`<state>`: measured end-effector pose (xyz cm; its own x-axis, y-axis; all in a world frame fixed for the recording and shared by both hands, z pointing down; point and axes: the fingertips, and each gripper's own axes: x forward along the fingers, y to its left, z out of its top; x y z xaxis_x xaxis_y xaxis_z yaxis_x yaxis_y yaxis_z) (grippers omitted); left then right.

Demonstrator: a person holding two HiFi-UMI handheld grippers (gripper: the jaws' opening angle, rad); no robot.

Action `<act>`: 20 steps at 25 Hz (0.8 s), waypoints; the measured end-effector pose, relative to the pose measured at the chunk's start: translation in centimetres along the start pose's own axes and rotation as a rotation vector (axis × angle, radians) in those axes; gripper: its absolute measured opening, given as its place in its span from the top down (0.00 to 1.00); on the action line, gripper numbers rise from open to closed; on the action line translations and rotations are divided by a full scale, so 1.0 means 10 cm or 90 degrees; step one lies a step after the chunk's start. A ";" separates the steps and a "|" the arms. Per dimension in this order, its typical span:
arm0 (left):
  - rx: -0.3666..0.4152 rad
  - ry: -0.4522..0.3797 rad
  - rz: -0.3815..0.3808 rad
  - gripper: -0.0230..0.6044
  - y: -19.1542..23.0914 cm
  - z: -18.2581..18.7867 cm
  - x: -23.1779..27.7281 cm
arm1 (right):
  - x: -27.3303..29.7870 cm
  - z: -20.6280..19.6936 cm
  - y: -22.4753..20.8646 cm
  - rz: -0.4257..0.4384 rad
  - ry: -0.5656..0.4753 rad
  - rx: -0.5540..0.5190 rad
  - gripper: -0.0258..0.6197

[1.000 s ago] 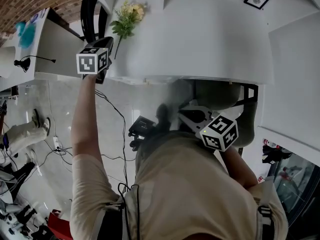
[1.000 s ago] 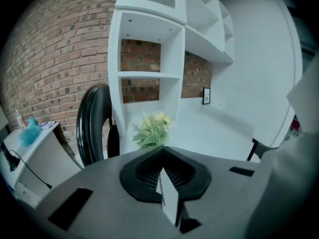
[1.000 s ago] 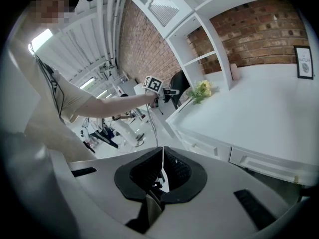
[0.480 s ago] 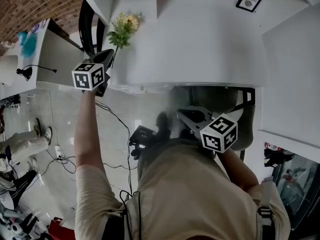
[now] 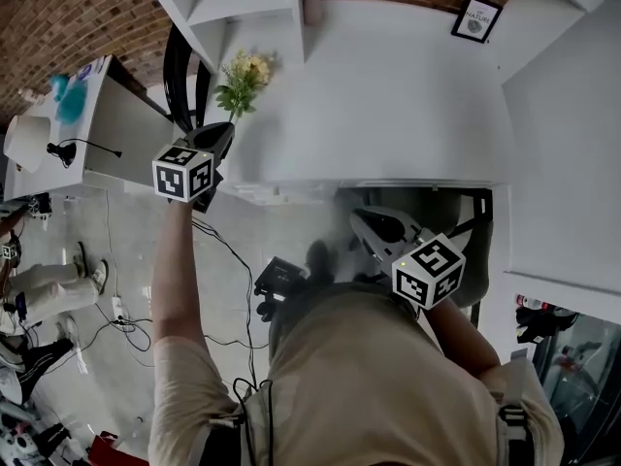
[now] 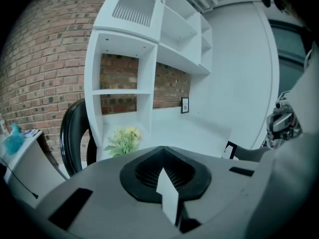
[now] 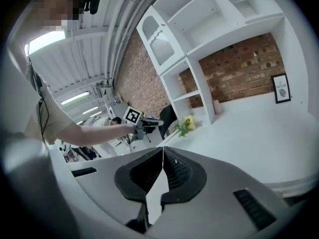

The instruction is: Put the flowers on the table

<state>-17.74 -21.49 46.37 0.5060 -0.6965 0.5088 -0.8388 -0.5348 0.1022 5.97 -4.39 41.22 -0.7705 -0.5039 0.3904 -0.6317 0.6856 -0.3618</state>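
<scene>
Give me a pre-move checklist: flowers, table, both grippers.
1. Flowers lying on the table: ok, beside the shelf unit.
2. Left gripper shut and empty: ok.
3. Right gripper shut and empty: ok, held off the table near the person's body.
4. Left gripper apart from the flowers: ok, they lie ahead of it.
5. Stem ends fully on the table: cannot tell, the left gripper hides them.

Smooth, matt white table [image 5: 388,95]; rough red brick wall [image 5: 68,17]; glossy black chair [image 5: 178,66]; polished, reflective pale floor [image 5: 116,223]; soft beige cloth shirt [image 5: 369,377].
</scene>
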 end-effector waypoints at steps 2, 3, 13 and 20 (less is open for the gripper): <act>-0.004 -0.008 0.005 0.95 -0.06 0.05 -0.04 | -0.06 0.10 0.01 0.009 -0.041 0.000 0.92; -0.015 -0.017 0.009 0.95 -0.08 0.09 -0.07 | -0.09 0.15 0.01 0.016 -0.057 -0.002 0.92; -0.085 -0.110 0.000 0.95 -0.40 0.40 -0.38 | -0.29 0.08 0.16 0.079 -0.045 -0.022 0.92; -0.068 -0.114 0.014 0.95 -0.70 0.48 -0.50 | -0.56 0.09 0.07 0.070 -0.068 0.012 0.92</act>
<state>-13.48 -16.55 39.03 0.5070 -0.7866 0.3523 -0.8617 -0.4715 0.1874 9.74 -1.56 38.03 -0.8389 -0.4803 0.2562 -0.5442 0.7297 -0.4139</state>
